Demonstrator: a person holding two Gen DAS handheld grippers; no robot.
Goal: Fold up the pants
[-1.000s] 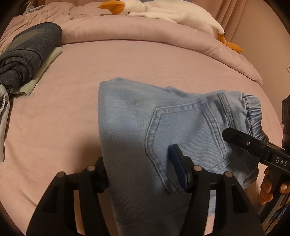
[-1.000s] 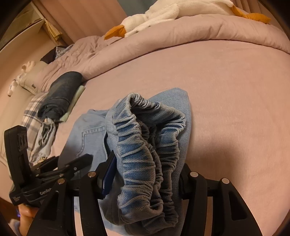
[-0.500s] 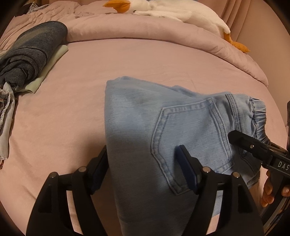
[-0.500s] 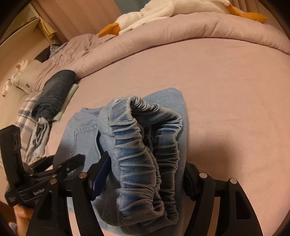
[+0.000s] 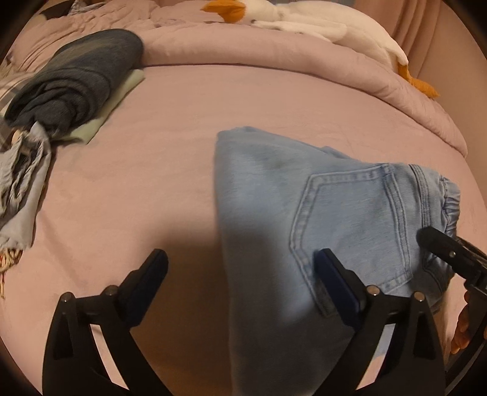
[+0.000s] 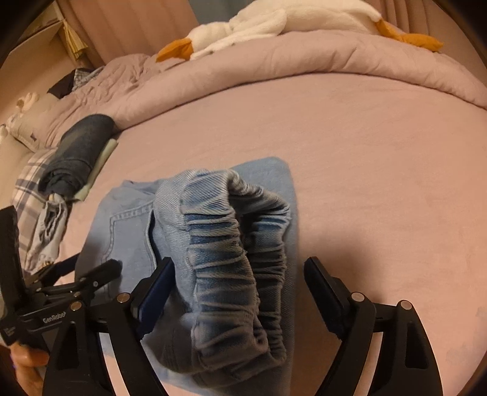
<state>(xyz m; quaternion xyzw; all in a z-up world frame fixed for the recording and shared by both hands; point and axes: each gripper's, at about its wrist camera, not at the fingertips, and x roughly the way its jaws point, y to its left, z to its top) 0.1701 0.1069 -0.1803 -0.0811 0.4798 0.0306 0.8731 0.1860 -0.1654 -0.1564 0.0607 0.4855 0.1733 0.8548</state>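
Light-blue denim pants w/ elastic waistband (image 5: pixel 319 219) lie on the pink bed sheet (image 5: pixel 158 158), near its front edge, already doubled into a compact stack: back pocket faces up in the left wrist view, another layer shows underneath at the far edge. So the main folds look done, imo. What's left: the gathered waistband end (image 6: pixel 237 243) isn't flat. In the right wrist view it stands up in a bulging loop, so it prob needs pressing down or one more tuck, then maybe a move to the pile.

Left gripper (image 5: pixel 240 274): jaws opening, spread wide; the folded edge of the denim sits btwn them but the pads aren't pressing it. Right gripper (image 6: pixel 237 283): jaws also opening, waistband bunch btwn them, left pad close to or brushing the cloth, right pad well clear. Neither has a grip, looks like a release.

Further out: rolled dark-blue garment on a pale green folded cloth (image 5: pixel 76 79) far left, plaid fabric (image 6: pixel 30 182) beside it, pink duvet (image 5: pixel 274 67) behind w/ a white plush goose (image 6: pixel 274 21) on top.
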